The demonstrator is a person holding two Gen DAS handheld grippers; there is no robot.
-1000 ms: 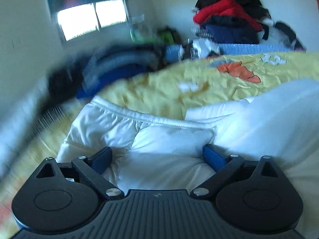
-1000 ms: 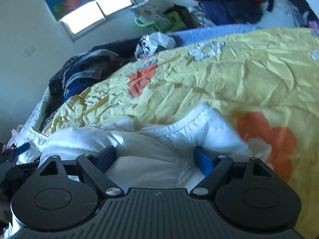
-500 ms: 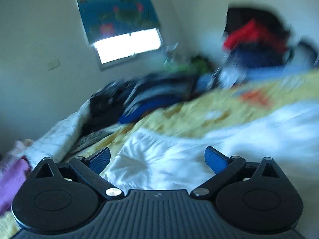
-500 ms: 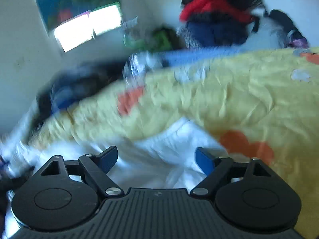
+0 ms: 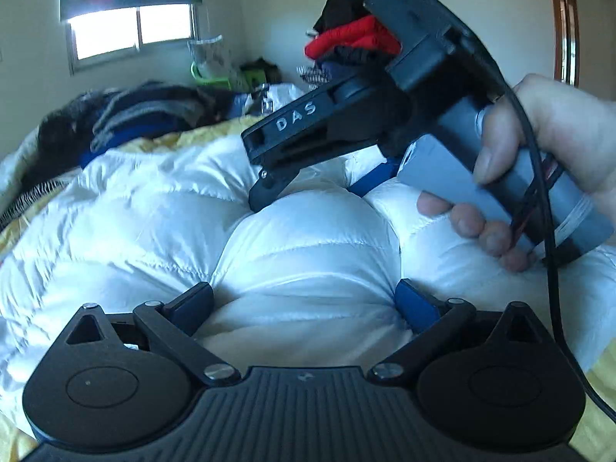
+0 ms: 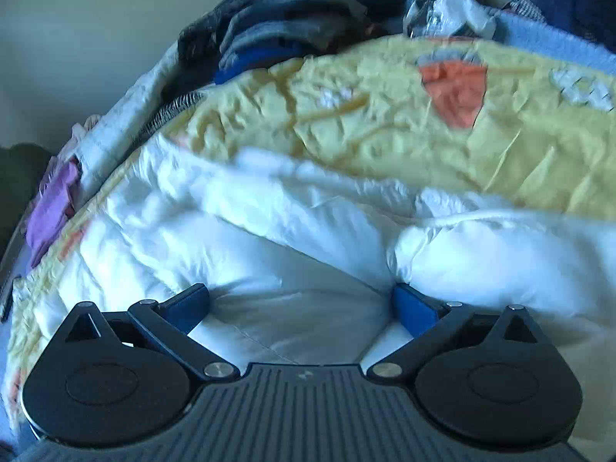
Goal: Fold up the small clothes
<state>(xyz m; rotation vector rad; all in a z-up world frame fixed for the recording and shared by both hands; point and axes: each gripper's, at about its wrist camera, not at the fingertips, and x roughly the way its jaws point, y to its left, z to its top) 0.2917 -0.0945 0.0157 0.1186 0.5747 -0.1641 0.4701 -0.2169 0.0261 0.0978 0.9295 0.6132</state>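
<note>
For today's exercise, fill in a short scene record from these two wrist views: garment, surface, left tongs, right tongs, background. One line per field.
garment: puffy white quilted jacket, lying bunched on the bed
surface: crumpled yellow bedspread with orange patches
left tongs: open, jaws wide, jacket bulging between them
right tongs: open, jaws have just been opening, white fabric between them; seen in the left view held in a hand above the jacket
background: pile of dark clothes, window
</note>
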